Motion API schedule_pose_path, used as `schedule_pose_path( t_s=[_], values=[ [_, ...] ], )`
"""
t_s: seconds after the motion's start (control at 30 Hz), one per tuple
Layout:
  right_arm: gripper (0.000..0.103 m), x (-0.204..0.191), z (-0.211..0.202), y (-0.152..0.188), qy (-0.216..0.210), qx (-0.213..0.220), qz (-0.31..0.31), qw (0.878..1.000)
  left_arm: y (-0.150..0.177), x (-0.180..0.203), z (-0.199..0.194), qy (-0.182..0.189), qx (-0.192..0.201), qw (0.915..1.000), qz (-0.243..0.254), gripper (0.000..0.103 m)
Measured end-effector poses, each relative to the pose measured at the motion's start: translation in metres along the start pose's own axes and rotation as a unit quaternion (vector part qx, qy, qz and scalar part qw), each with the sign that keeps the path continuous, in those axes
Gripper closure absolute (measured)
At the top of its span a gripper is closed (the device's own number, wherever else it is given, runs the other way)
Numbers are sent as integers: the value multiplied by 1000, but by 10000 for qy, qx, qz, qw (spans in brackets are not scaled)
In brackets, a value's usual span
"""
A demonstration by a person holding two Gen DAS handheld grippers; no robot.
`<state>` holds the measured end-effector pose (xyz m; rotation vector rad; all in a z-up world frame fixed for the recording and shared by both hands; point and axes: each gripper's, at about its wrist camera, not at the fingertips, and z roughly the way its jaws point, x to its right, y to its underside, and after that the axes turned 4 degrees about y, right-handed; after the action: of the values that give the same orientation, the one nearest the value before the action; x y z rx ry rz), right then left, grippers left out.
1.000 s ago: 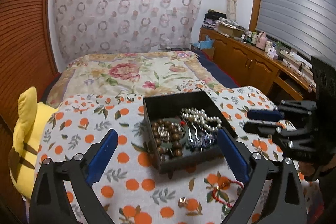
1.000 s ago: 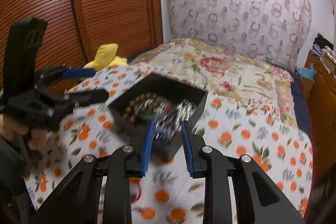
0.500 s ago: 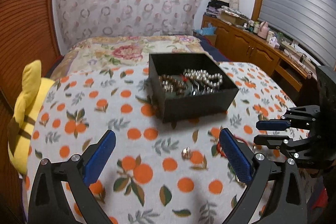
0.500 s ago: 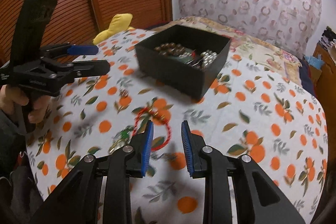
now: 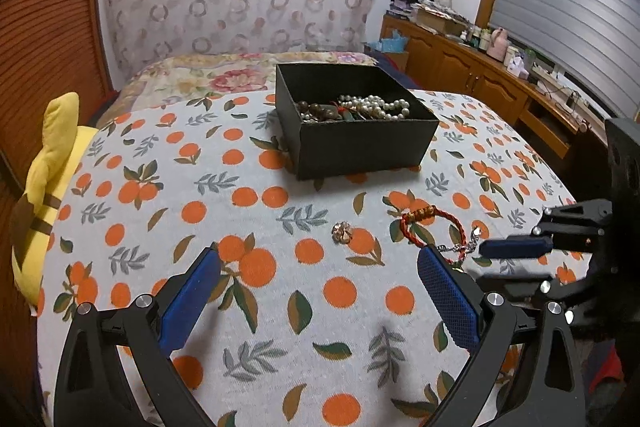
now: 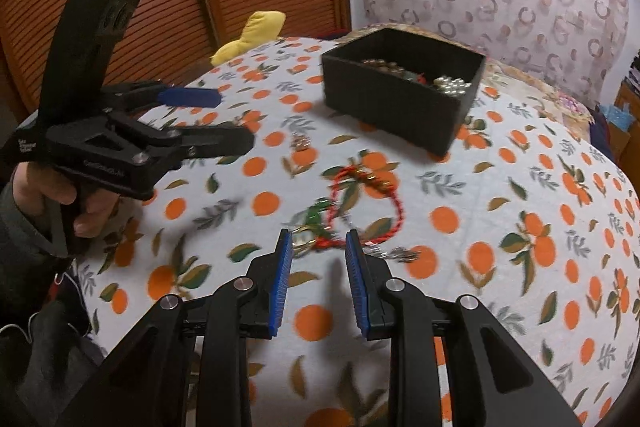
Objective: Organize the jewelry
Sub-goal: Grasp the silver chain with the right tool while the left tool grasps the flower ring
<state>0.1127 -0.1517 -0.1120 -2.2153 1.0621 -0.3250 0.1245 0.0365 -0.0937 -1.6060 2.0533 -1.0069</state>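
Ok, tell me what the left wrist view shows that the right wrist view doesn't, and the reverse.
Left wrist view only: the wooden cabinets and the window blind along the right wall.

Right wrist view only: the hand gripping the left gripper, and a green and gold trinket by the right gripper.

Both: the black box of beads and pearls, the red cord bracelet, a small metal charm, the yellow plush, the orange-print cloth.

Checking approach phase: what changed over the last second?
Both grippers pulled back from the black box and sank toward the cloth; the right gripper now points at the red bracelet. Nothing grasped. Left gripper wide open, right's narrow gap unchanged; jewelry unmoved.
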Motion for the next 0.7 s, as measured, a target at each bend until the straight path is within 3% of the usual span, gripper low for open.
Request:
schedule_pose_path(
  t_s=[0.5,0.57,0.63,0.7],
  values=[
    [73,-19,23,-8,216,-216,-288,9991,3,-12,-5,-37,39,9999,-121,8],
    [76,-19,24,-8,276,-206,-320,9989,3,-13,-6,-38,42,9999,-130,8],
    [85,-20,24,-7,388,-180,-347,9985,4,-13,-6,-42,38,9999,-128,8],
    [85,-18,23,-7,342,-175,-308,9988,4,-13,-6,-43,40,9999,-128,8]
  ],
)
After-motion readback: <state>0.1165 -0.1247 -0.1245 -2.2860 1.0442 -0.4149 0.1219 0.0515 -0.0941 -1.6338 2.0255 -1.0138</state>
